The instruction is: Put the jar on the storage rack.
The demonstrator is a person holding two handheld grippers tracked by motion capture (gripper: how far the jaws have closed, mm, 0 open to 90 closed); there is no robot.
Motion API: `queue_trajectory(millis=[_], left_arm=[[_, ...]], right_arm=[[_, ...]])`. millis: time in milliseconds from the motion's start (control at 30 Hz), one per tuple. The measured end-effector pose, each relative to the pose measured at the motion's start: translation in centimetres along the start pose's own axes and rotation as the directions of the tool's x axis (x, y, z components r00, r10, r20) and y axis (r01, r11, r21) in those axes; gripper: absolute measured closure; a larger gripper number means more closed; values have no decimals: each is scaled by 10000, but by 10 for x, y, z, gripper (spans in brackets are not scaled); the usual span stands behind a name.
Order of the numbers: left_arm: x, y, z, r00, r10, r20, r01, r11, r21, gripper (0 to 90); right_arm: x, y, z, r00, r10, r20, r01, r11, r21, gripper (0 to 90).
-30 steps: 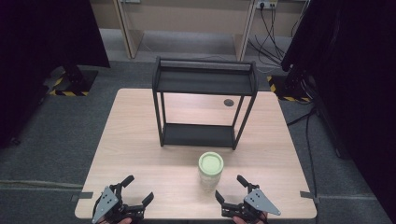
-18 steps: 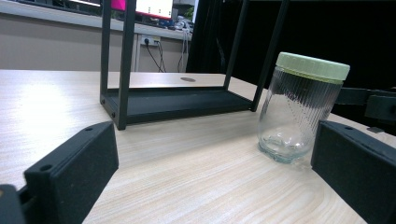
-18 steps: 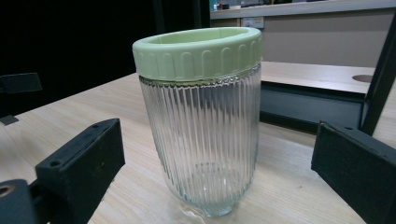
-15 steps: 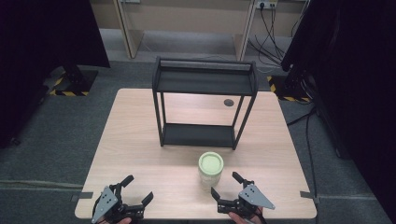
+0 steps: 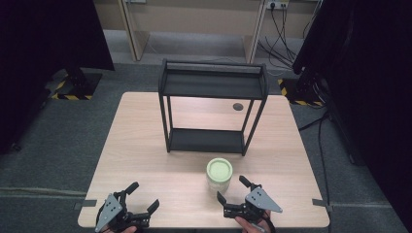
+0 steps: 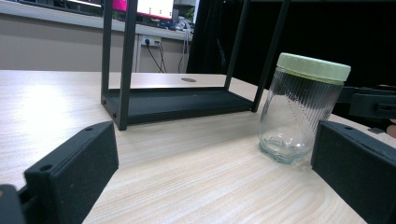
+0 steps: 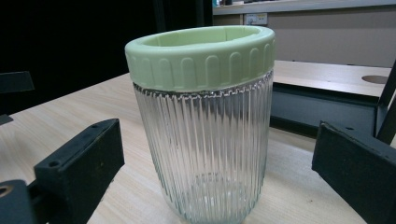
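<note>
Ribbed glass jar [image 7: 203, 140] with a pale green screw lid [image 7: 201, 56] stands upright on the wooden table [image 5: 145, 145], near the front edge, just in front of the black two-tier metal shelf rack [image 5: 212, 109]. The jar looks empty, so it is judged light. Glass walls are rigid and hard, breakable if knocked over or dropped. The vertical ribs should give the pads some purchase, yet the glass is smooth and probably slippery under a weak pinch.

Recommended hold: across the ribbed body at mid-height, below the lid, squeezing squarely on opposite sides. A hold on the lid alone is judged riskier, since it may turn or lift off.

Right gripper [image 5: 234, 195] sits just beside the jar on its near right side, jaws spread wide with the jar between them in the right gripper view, not touching. Left gripper [image 5: 143, 196] rests well apart at the front left, jaws likewise spread, holding nothing
</note>
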State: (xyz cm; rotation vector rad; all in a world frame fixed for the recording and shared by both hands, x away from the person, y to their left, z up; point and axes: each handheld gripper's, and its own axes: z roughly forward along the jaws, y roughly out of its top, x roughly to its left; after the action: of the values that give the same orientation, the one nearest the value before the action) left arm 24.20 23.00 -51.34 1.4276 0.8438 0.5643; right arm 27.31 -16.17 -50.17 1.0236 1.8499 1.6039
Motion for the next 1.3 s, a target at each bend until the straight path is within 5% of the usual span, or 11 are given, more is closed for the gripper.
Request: queue_trajectory(millis=[1300], left_arm=[[0, 0, 0, 10000, 41, 46, -41, 10000, 3, 1]], right_arm=[[3, 8, 46, 9996, -106, -259, 115, 9993, 342, 55]])
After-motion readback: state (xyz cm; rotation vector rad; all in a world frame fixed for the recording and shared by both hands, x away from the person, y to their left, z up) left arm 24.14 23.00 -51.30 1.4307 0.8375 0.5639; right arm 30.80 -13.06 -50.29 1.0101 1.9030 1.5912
